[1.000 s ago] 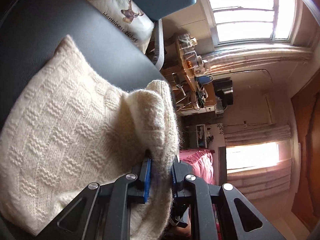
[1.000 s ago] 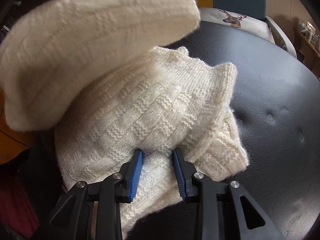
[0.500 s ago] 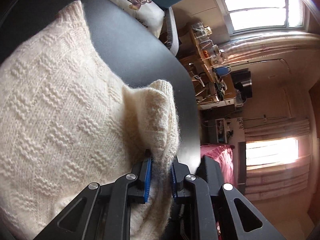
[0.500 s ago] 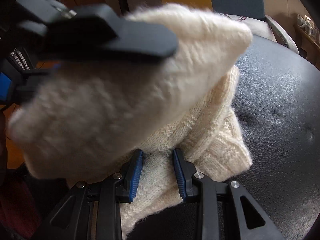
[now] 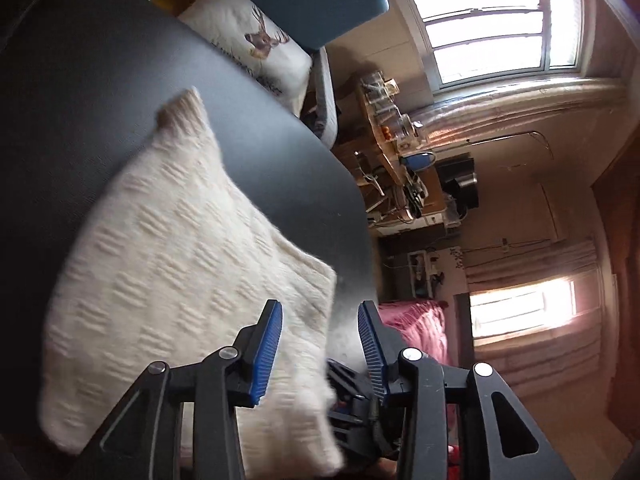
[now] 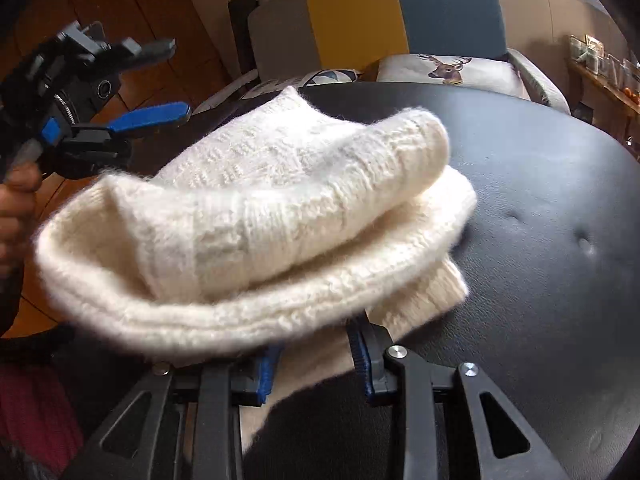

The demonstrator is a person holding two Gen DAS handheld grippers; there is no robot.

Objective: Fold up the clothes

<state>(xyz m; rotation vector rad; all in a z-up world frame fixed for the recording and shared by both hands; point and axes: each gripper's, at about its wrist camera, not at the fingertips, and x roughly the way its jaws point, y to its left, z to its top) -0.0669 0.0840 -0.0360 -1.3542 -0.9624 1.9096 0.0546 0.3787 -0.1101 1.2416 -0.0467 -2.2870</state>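
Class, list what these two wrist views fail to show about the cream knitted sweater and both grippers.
- Right wrist view: the cream knitted sweater overhangs the right gripper, hiding its fingertips and any grip.
- Left wrist view: sweater motion-blurred; lower edge cut off behind the open left gripper.
- Sleeves, neckline: buried in folds.

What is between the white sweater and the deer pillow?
Only bare black table separates the sweater from the deer pillow, as the right wrist view shows.

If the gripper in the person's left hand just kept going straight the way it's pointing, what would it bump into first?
Most likely the cream knitted sweater. The left gripper is open, and the sweater's near edge already lies between its fingers, on the left finger's side. Past that comes the black padded surface. Depth is hard to judge through this fisheye view.
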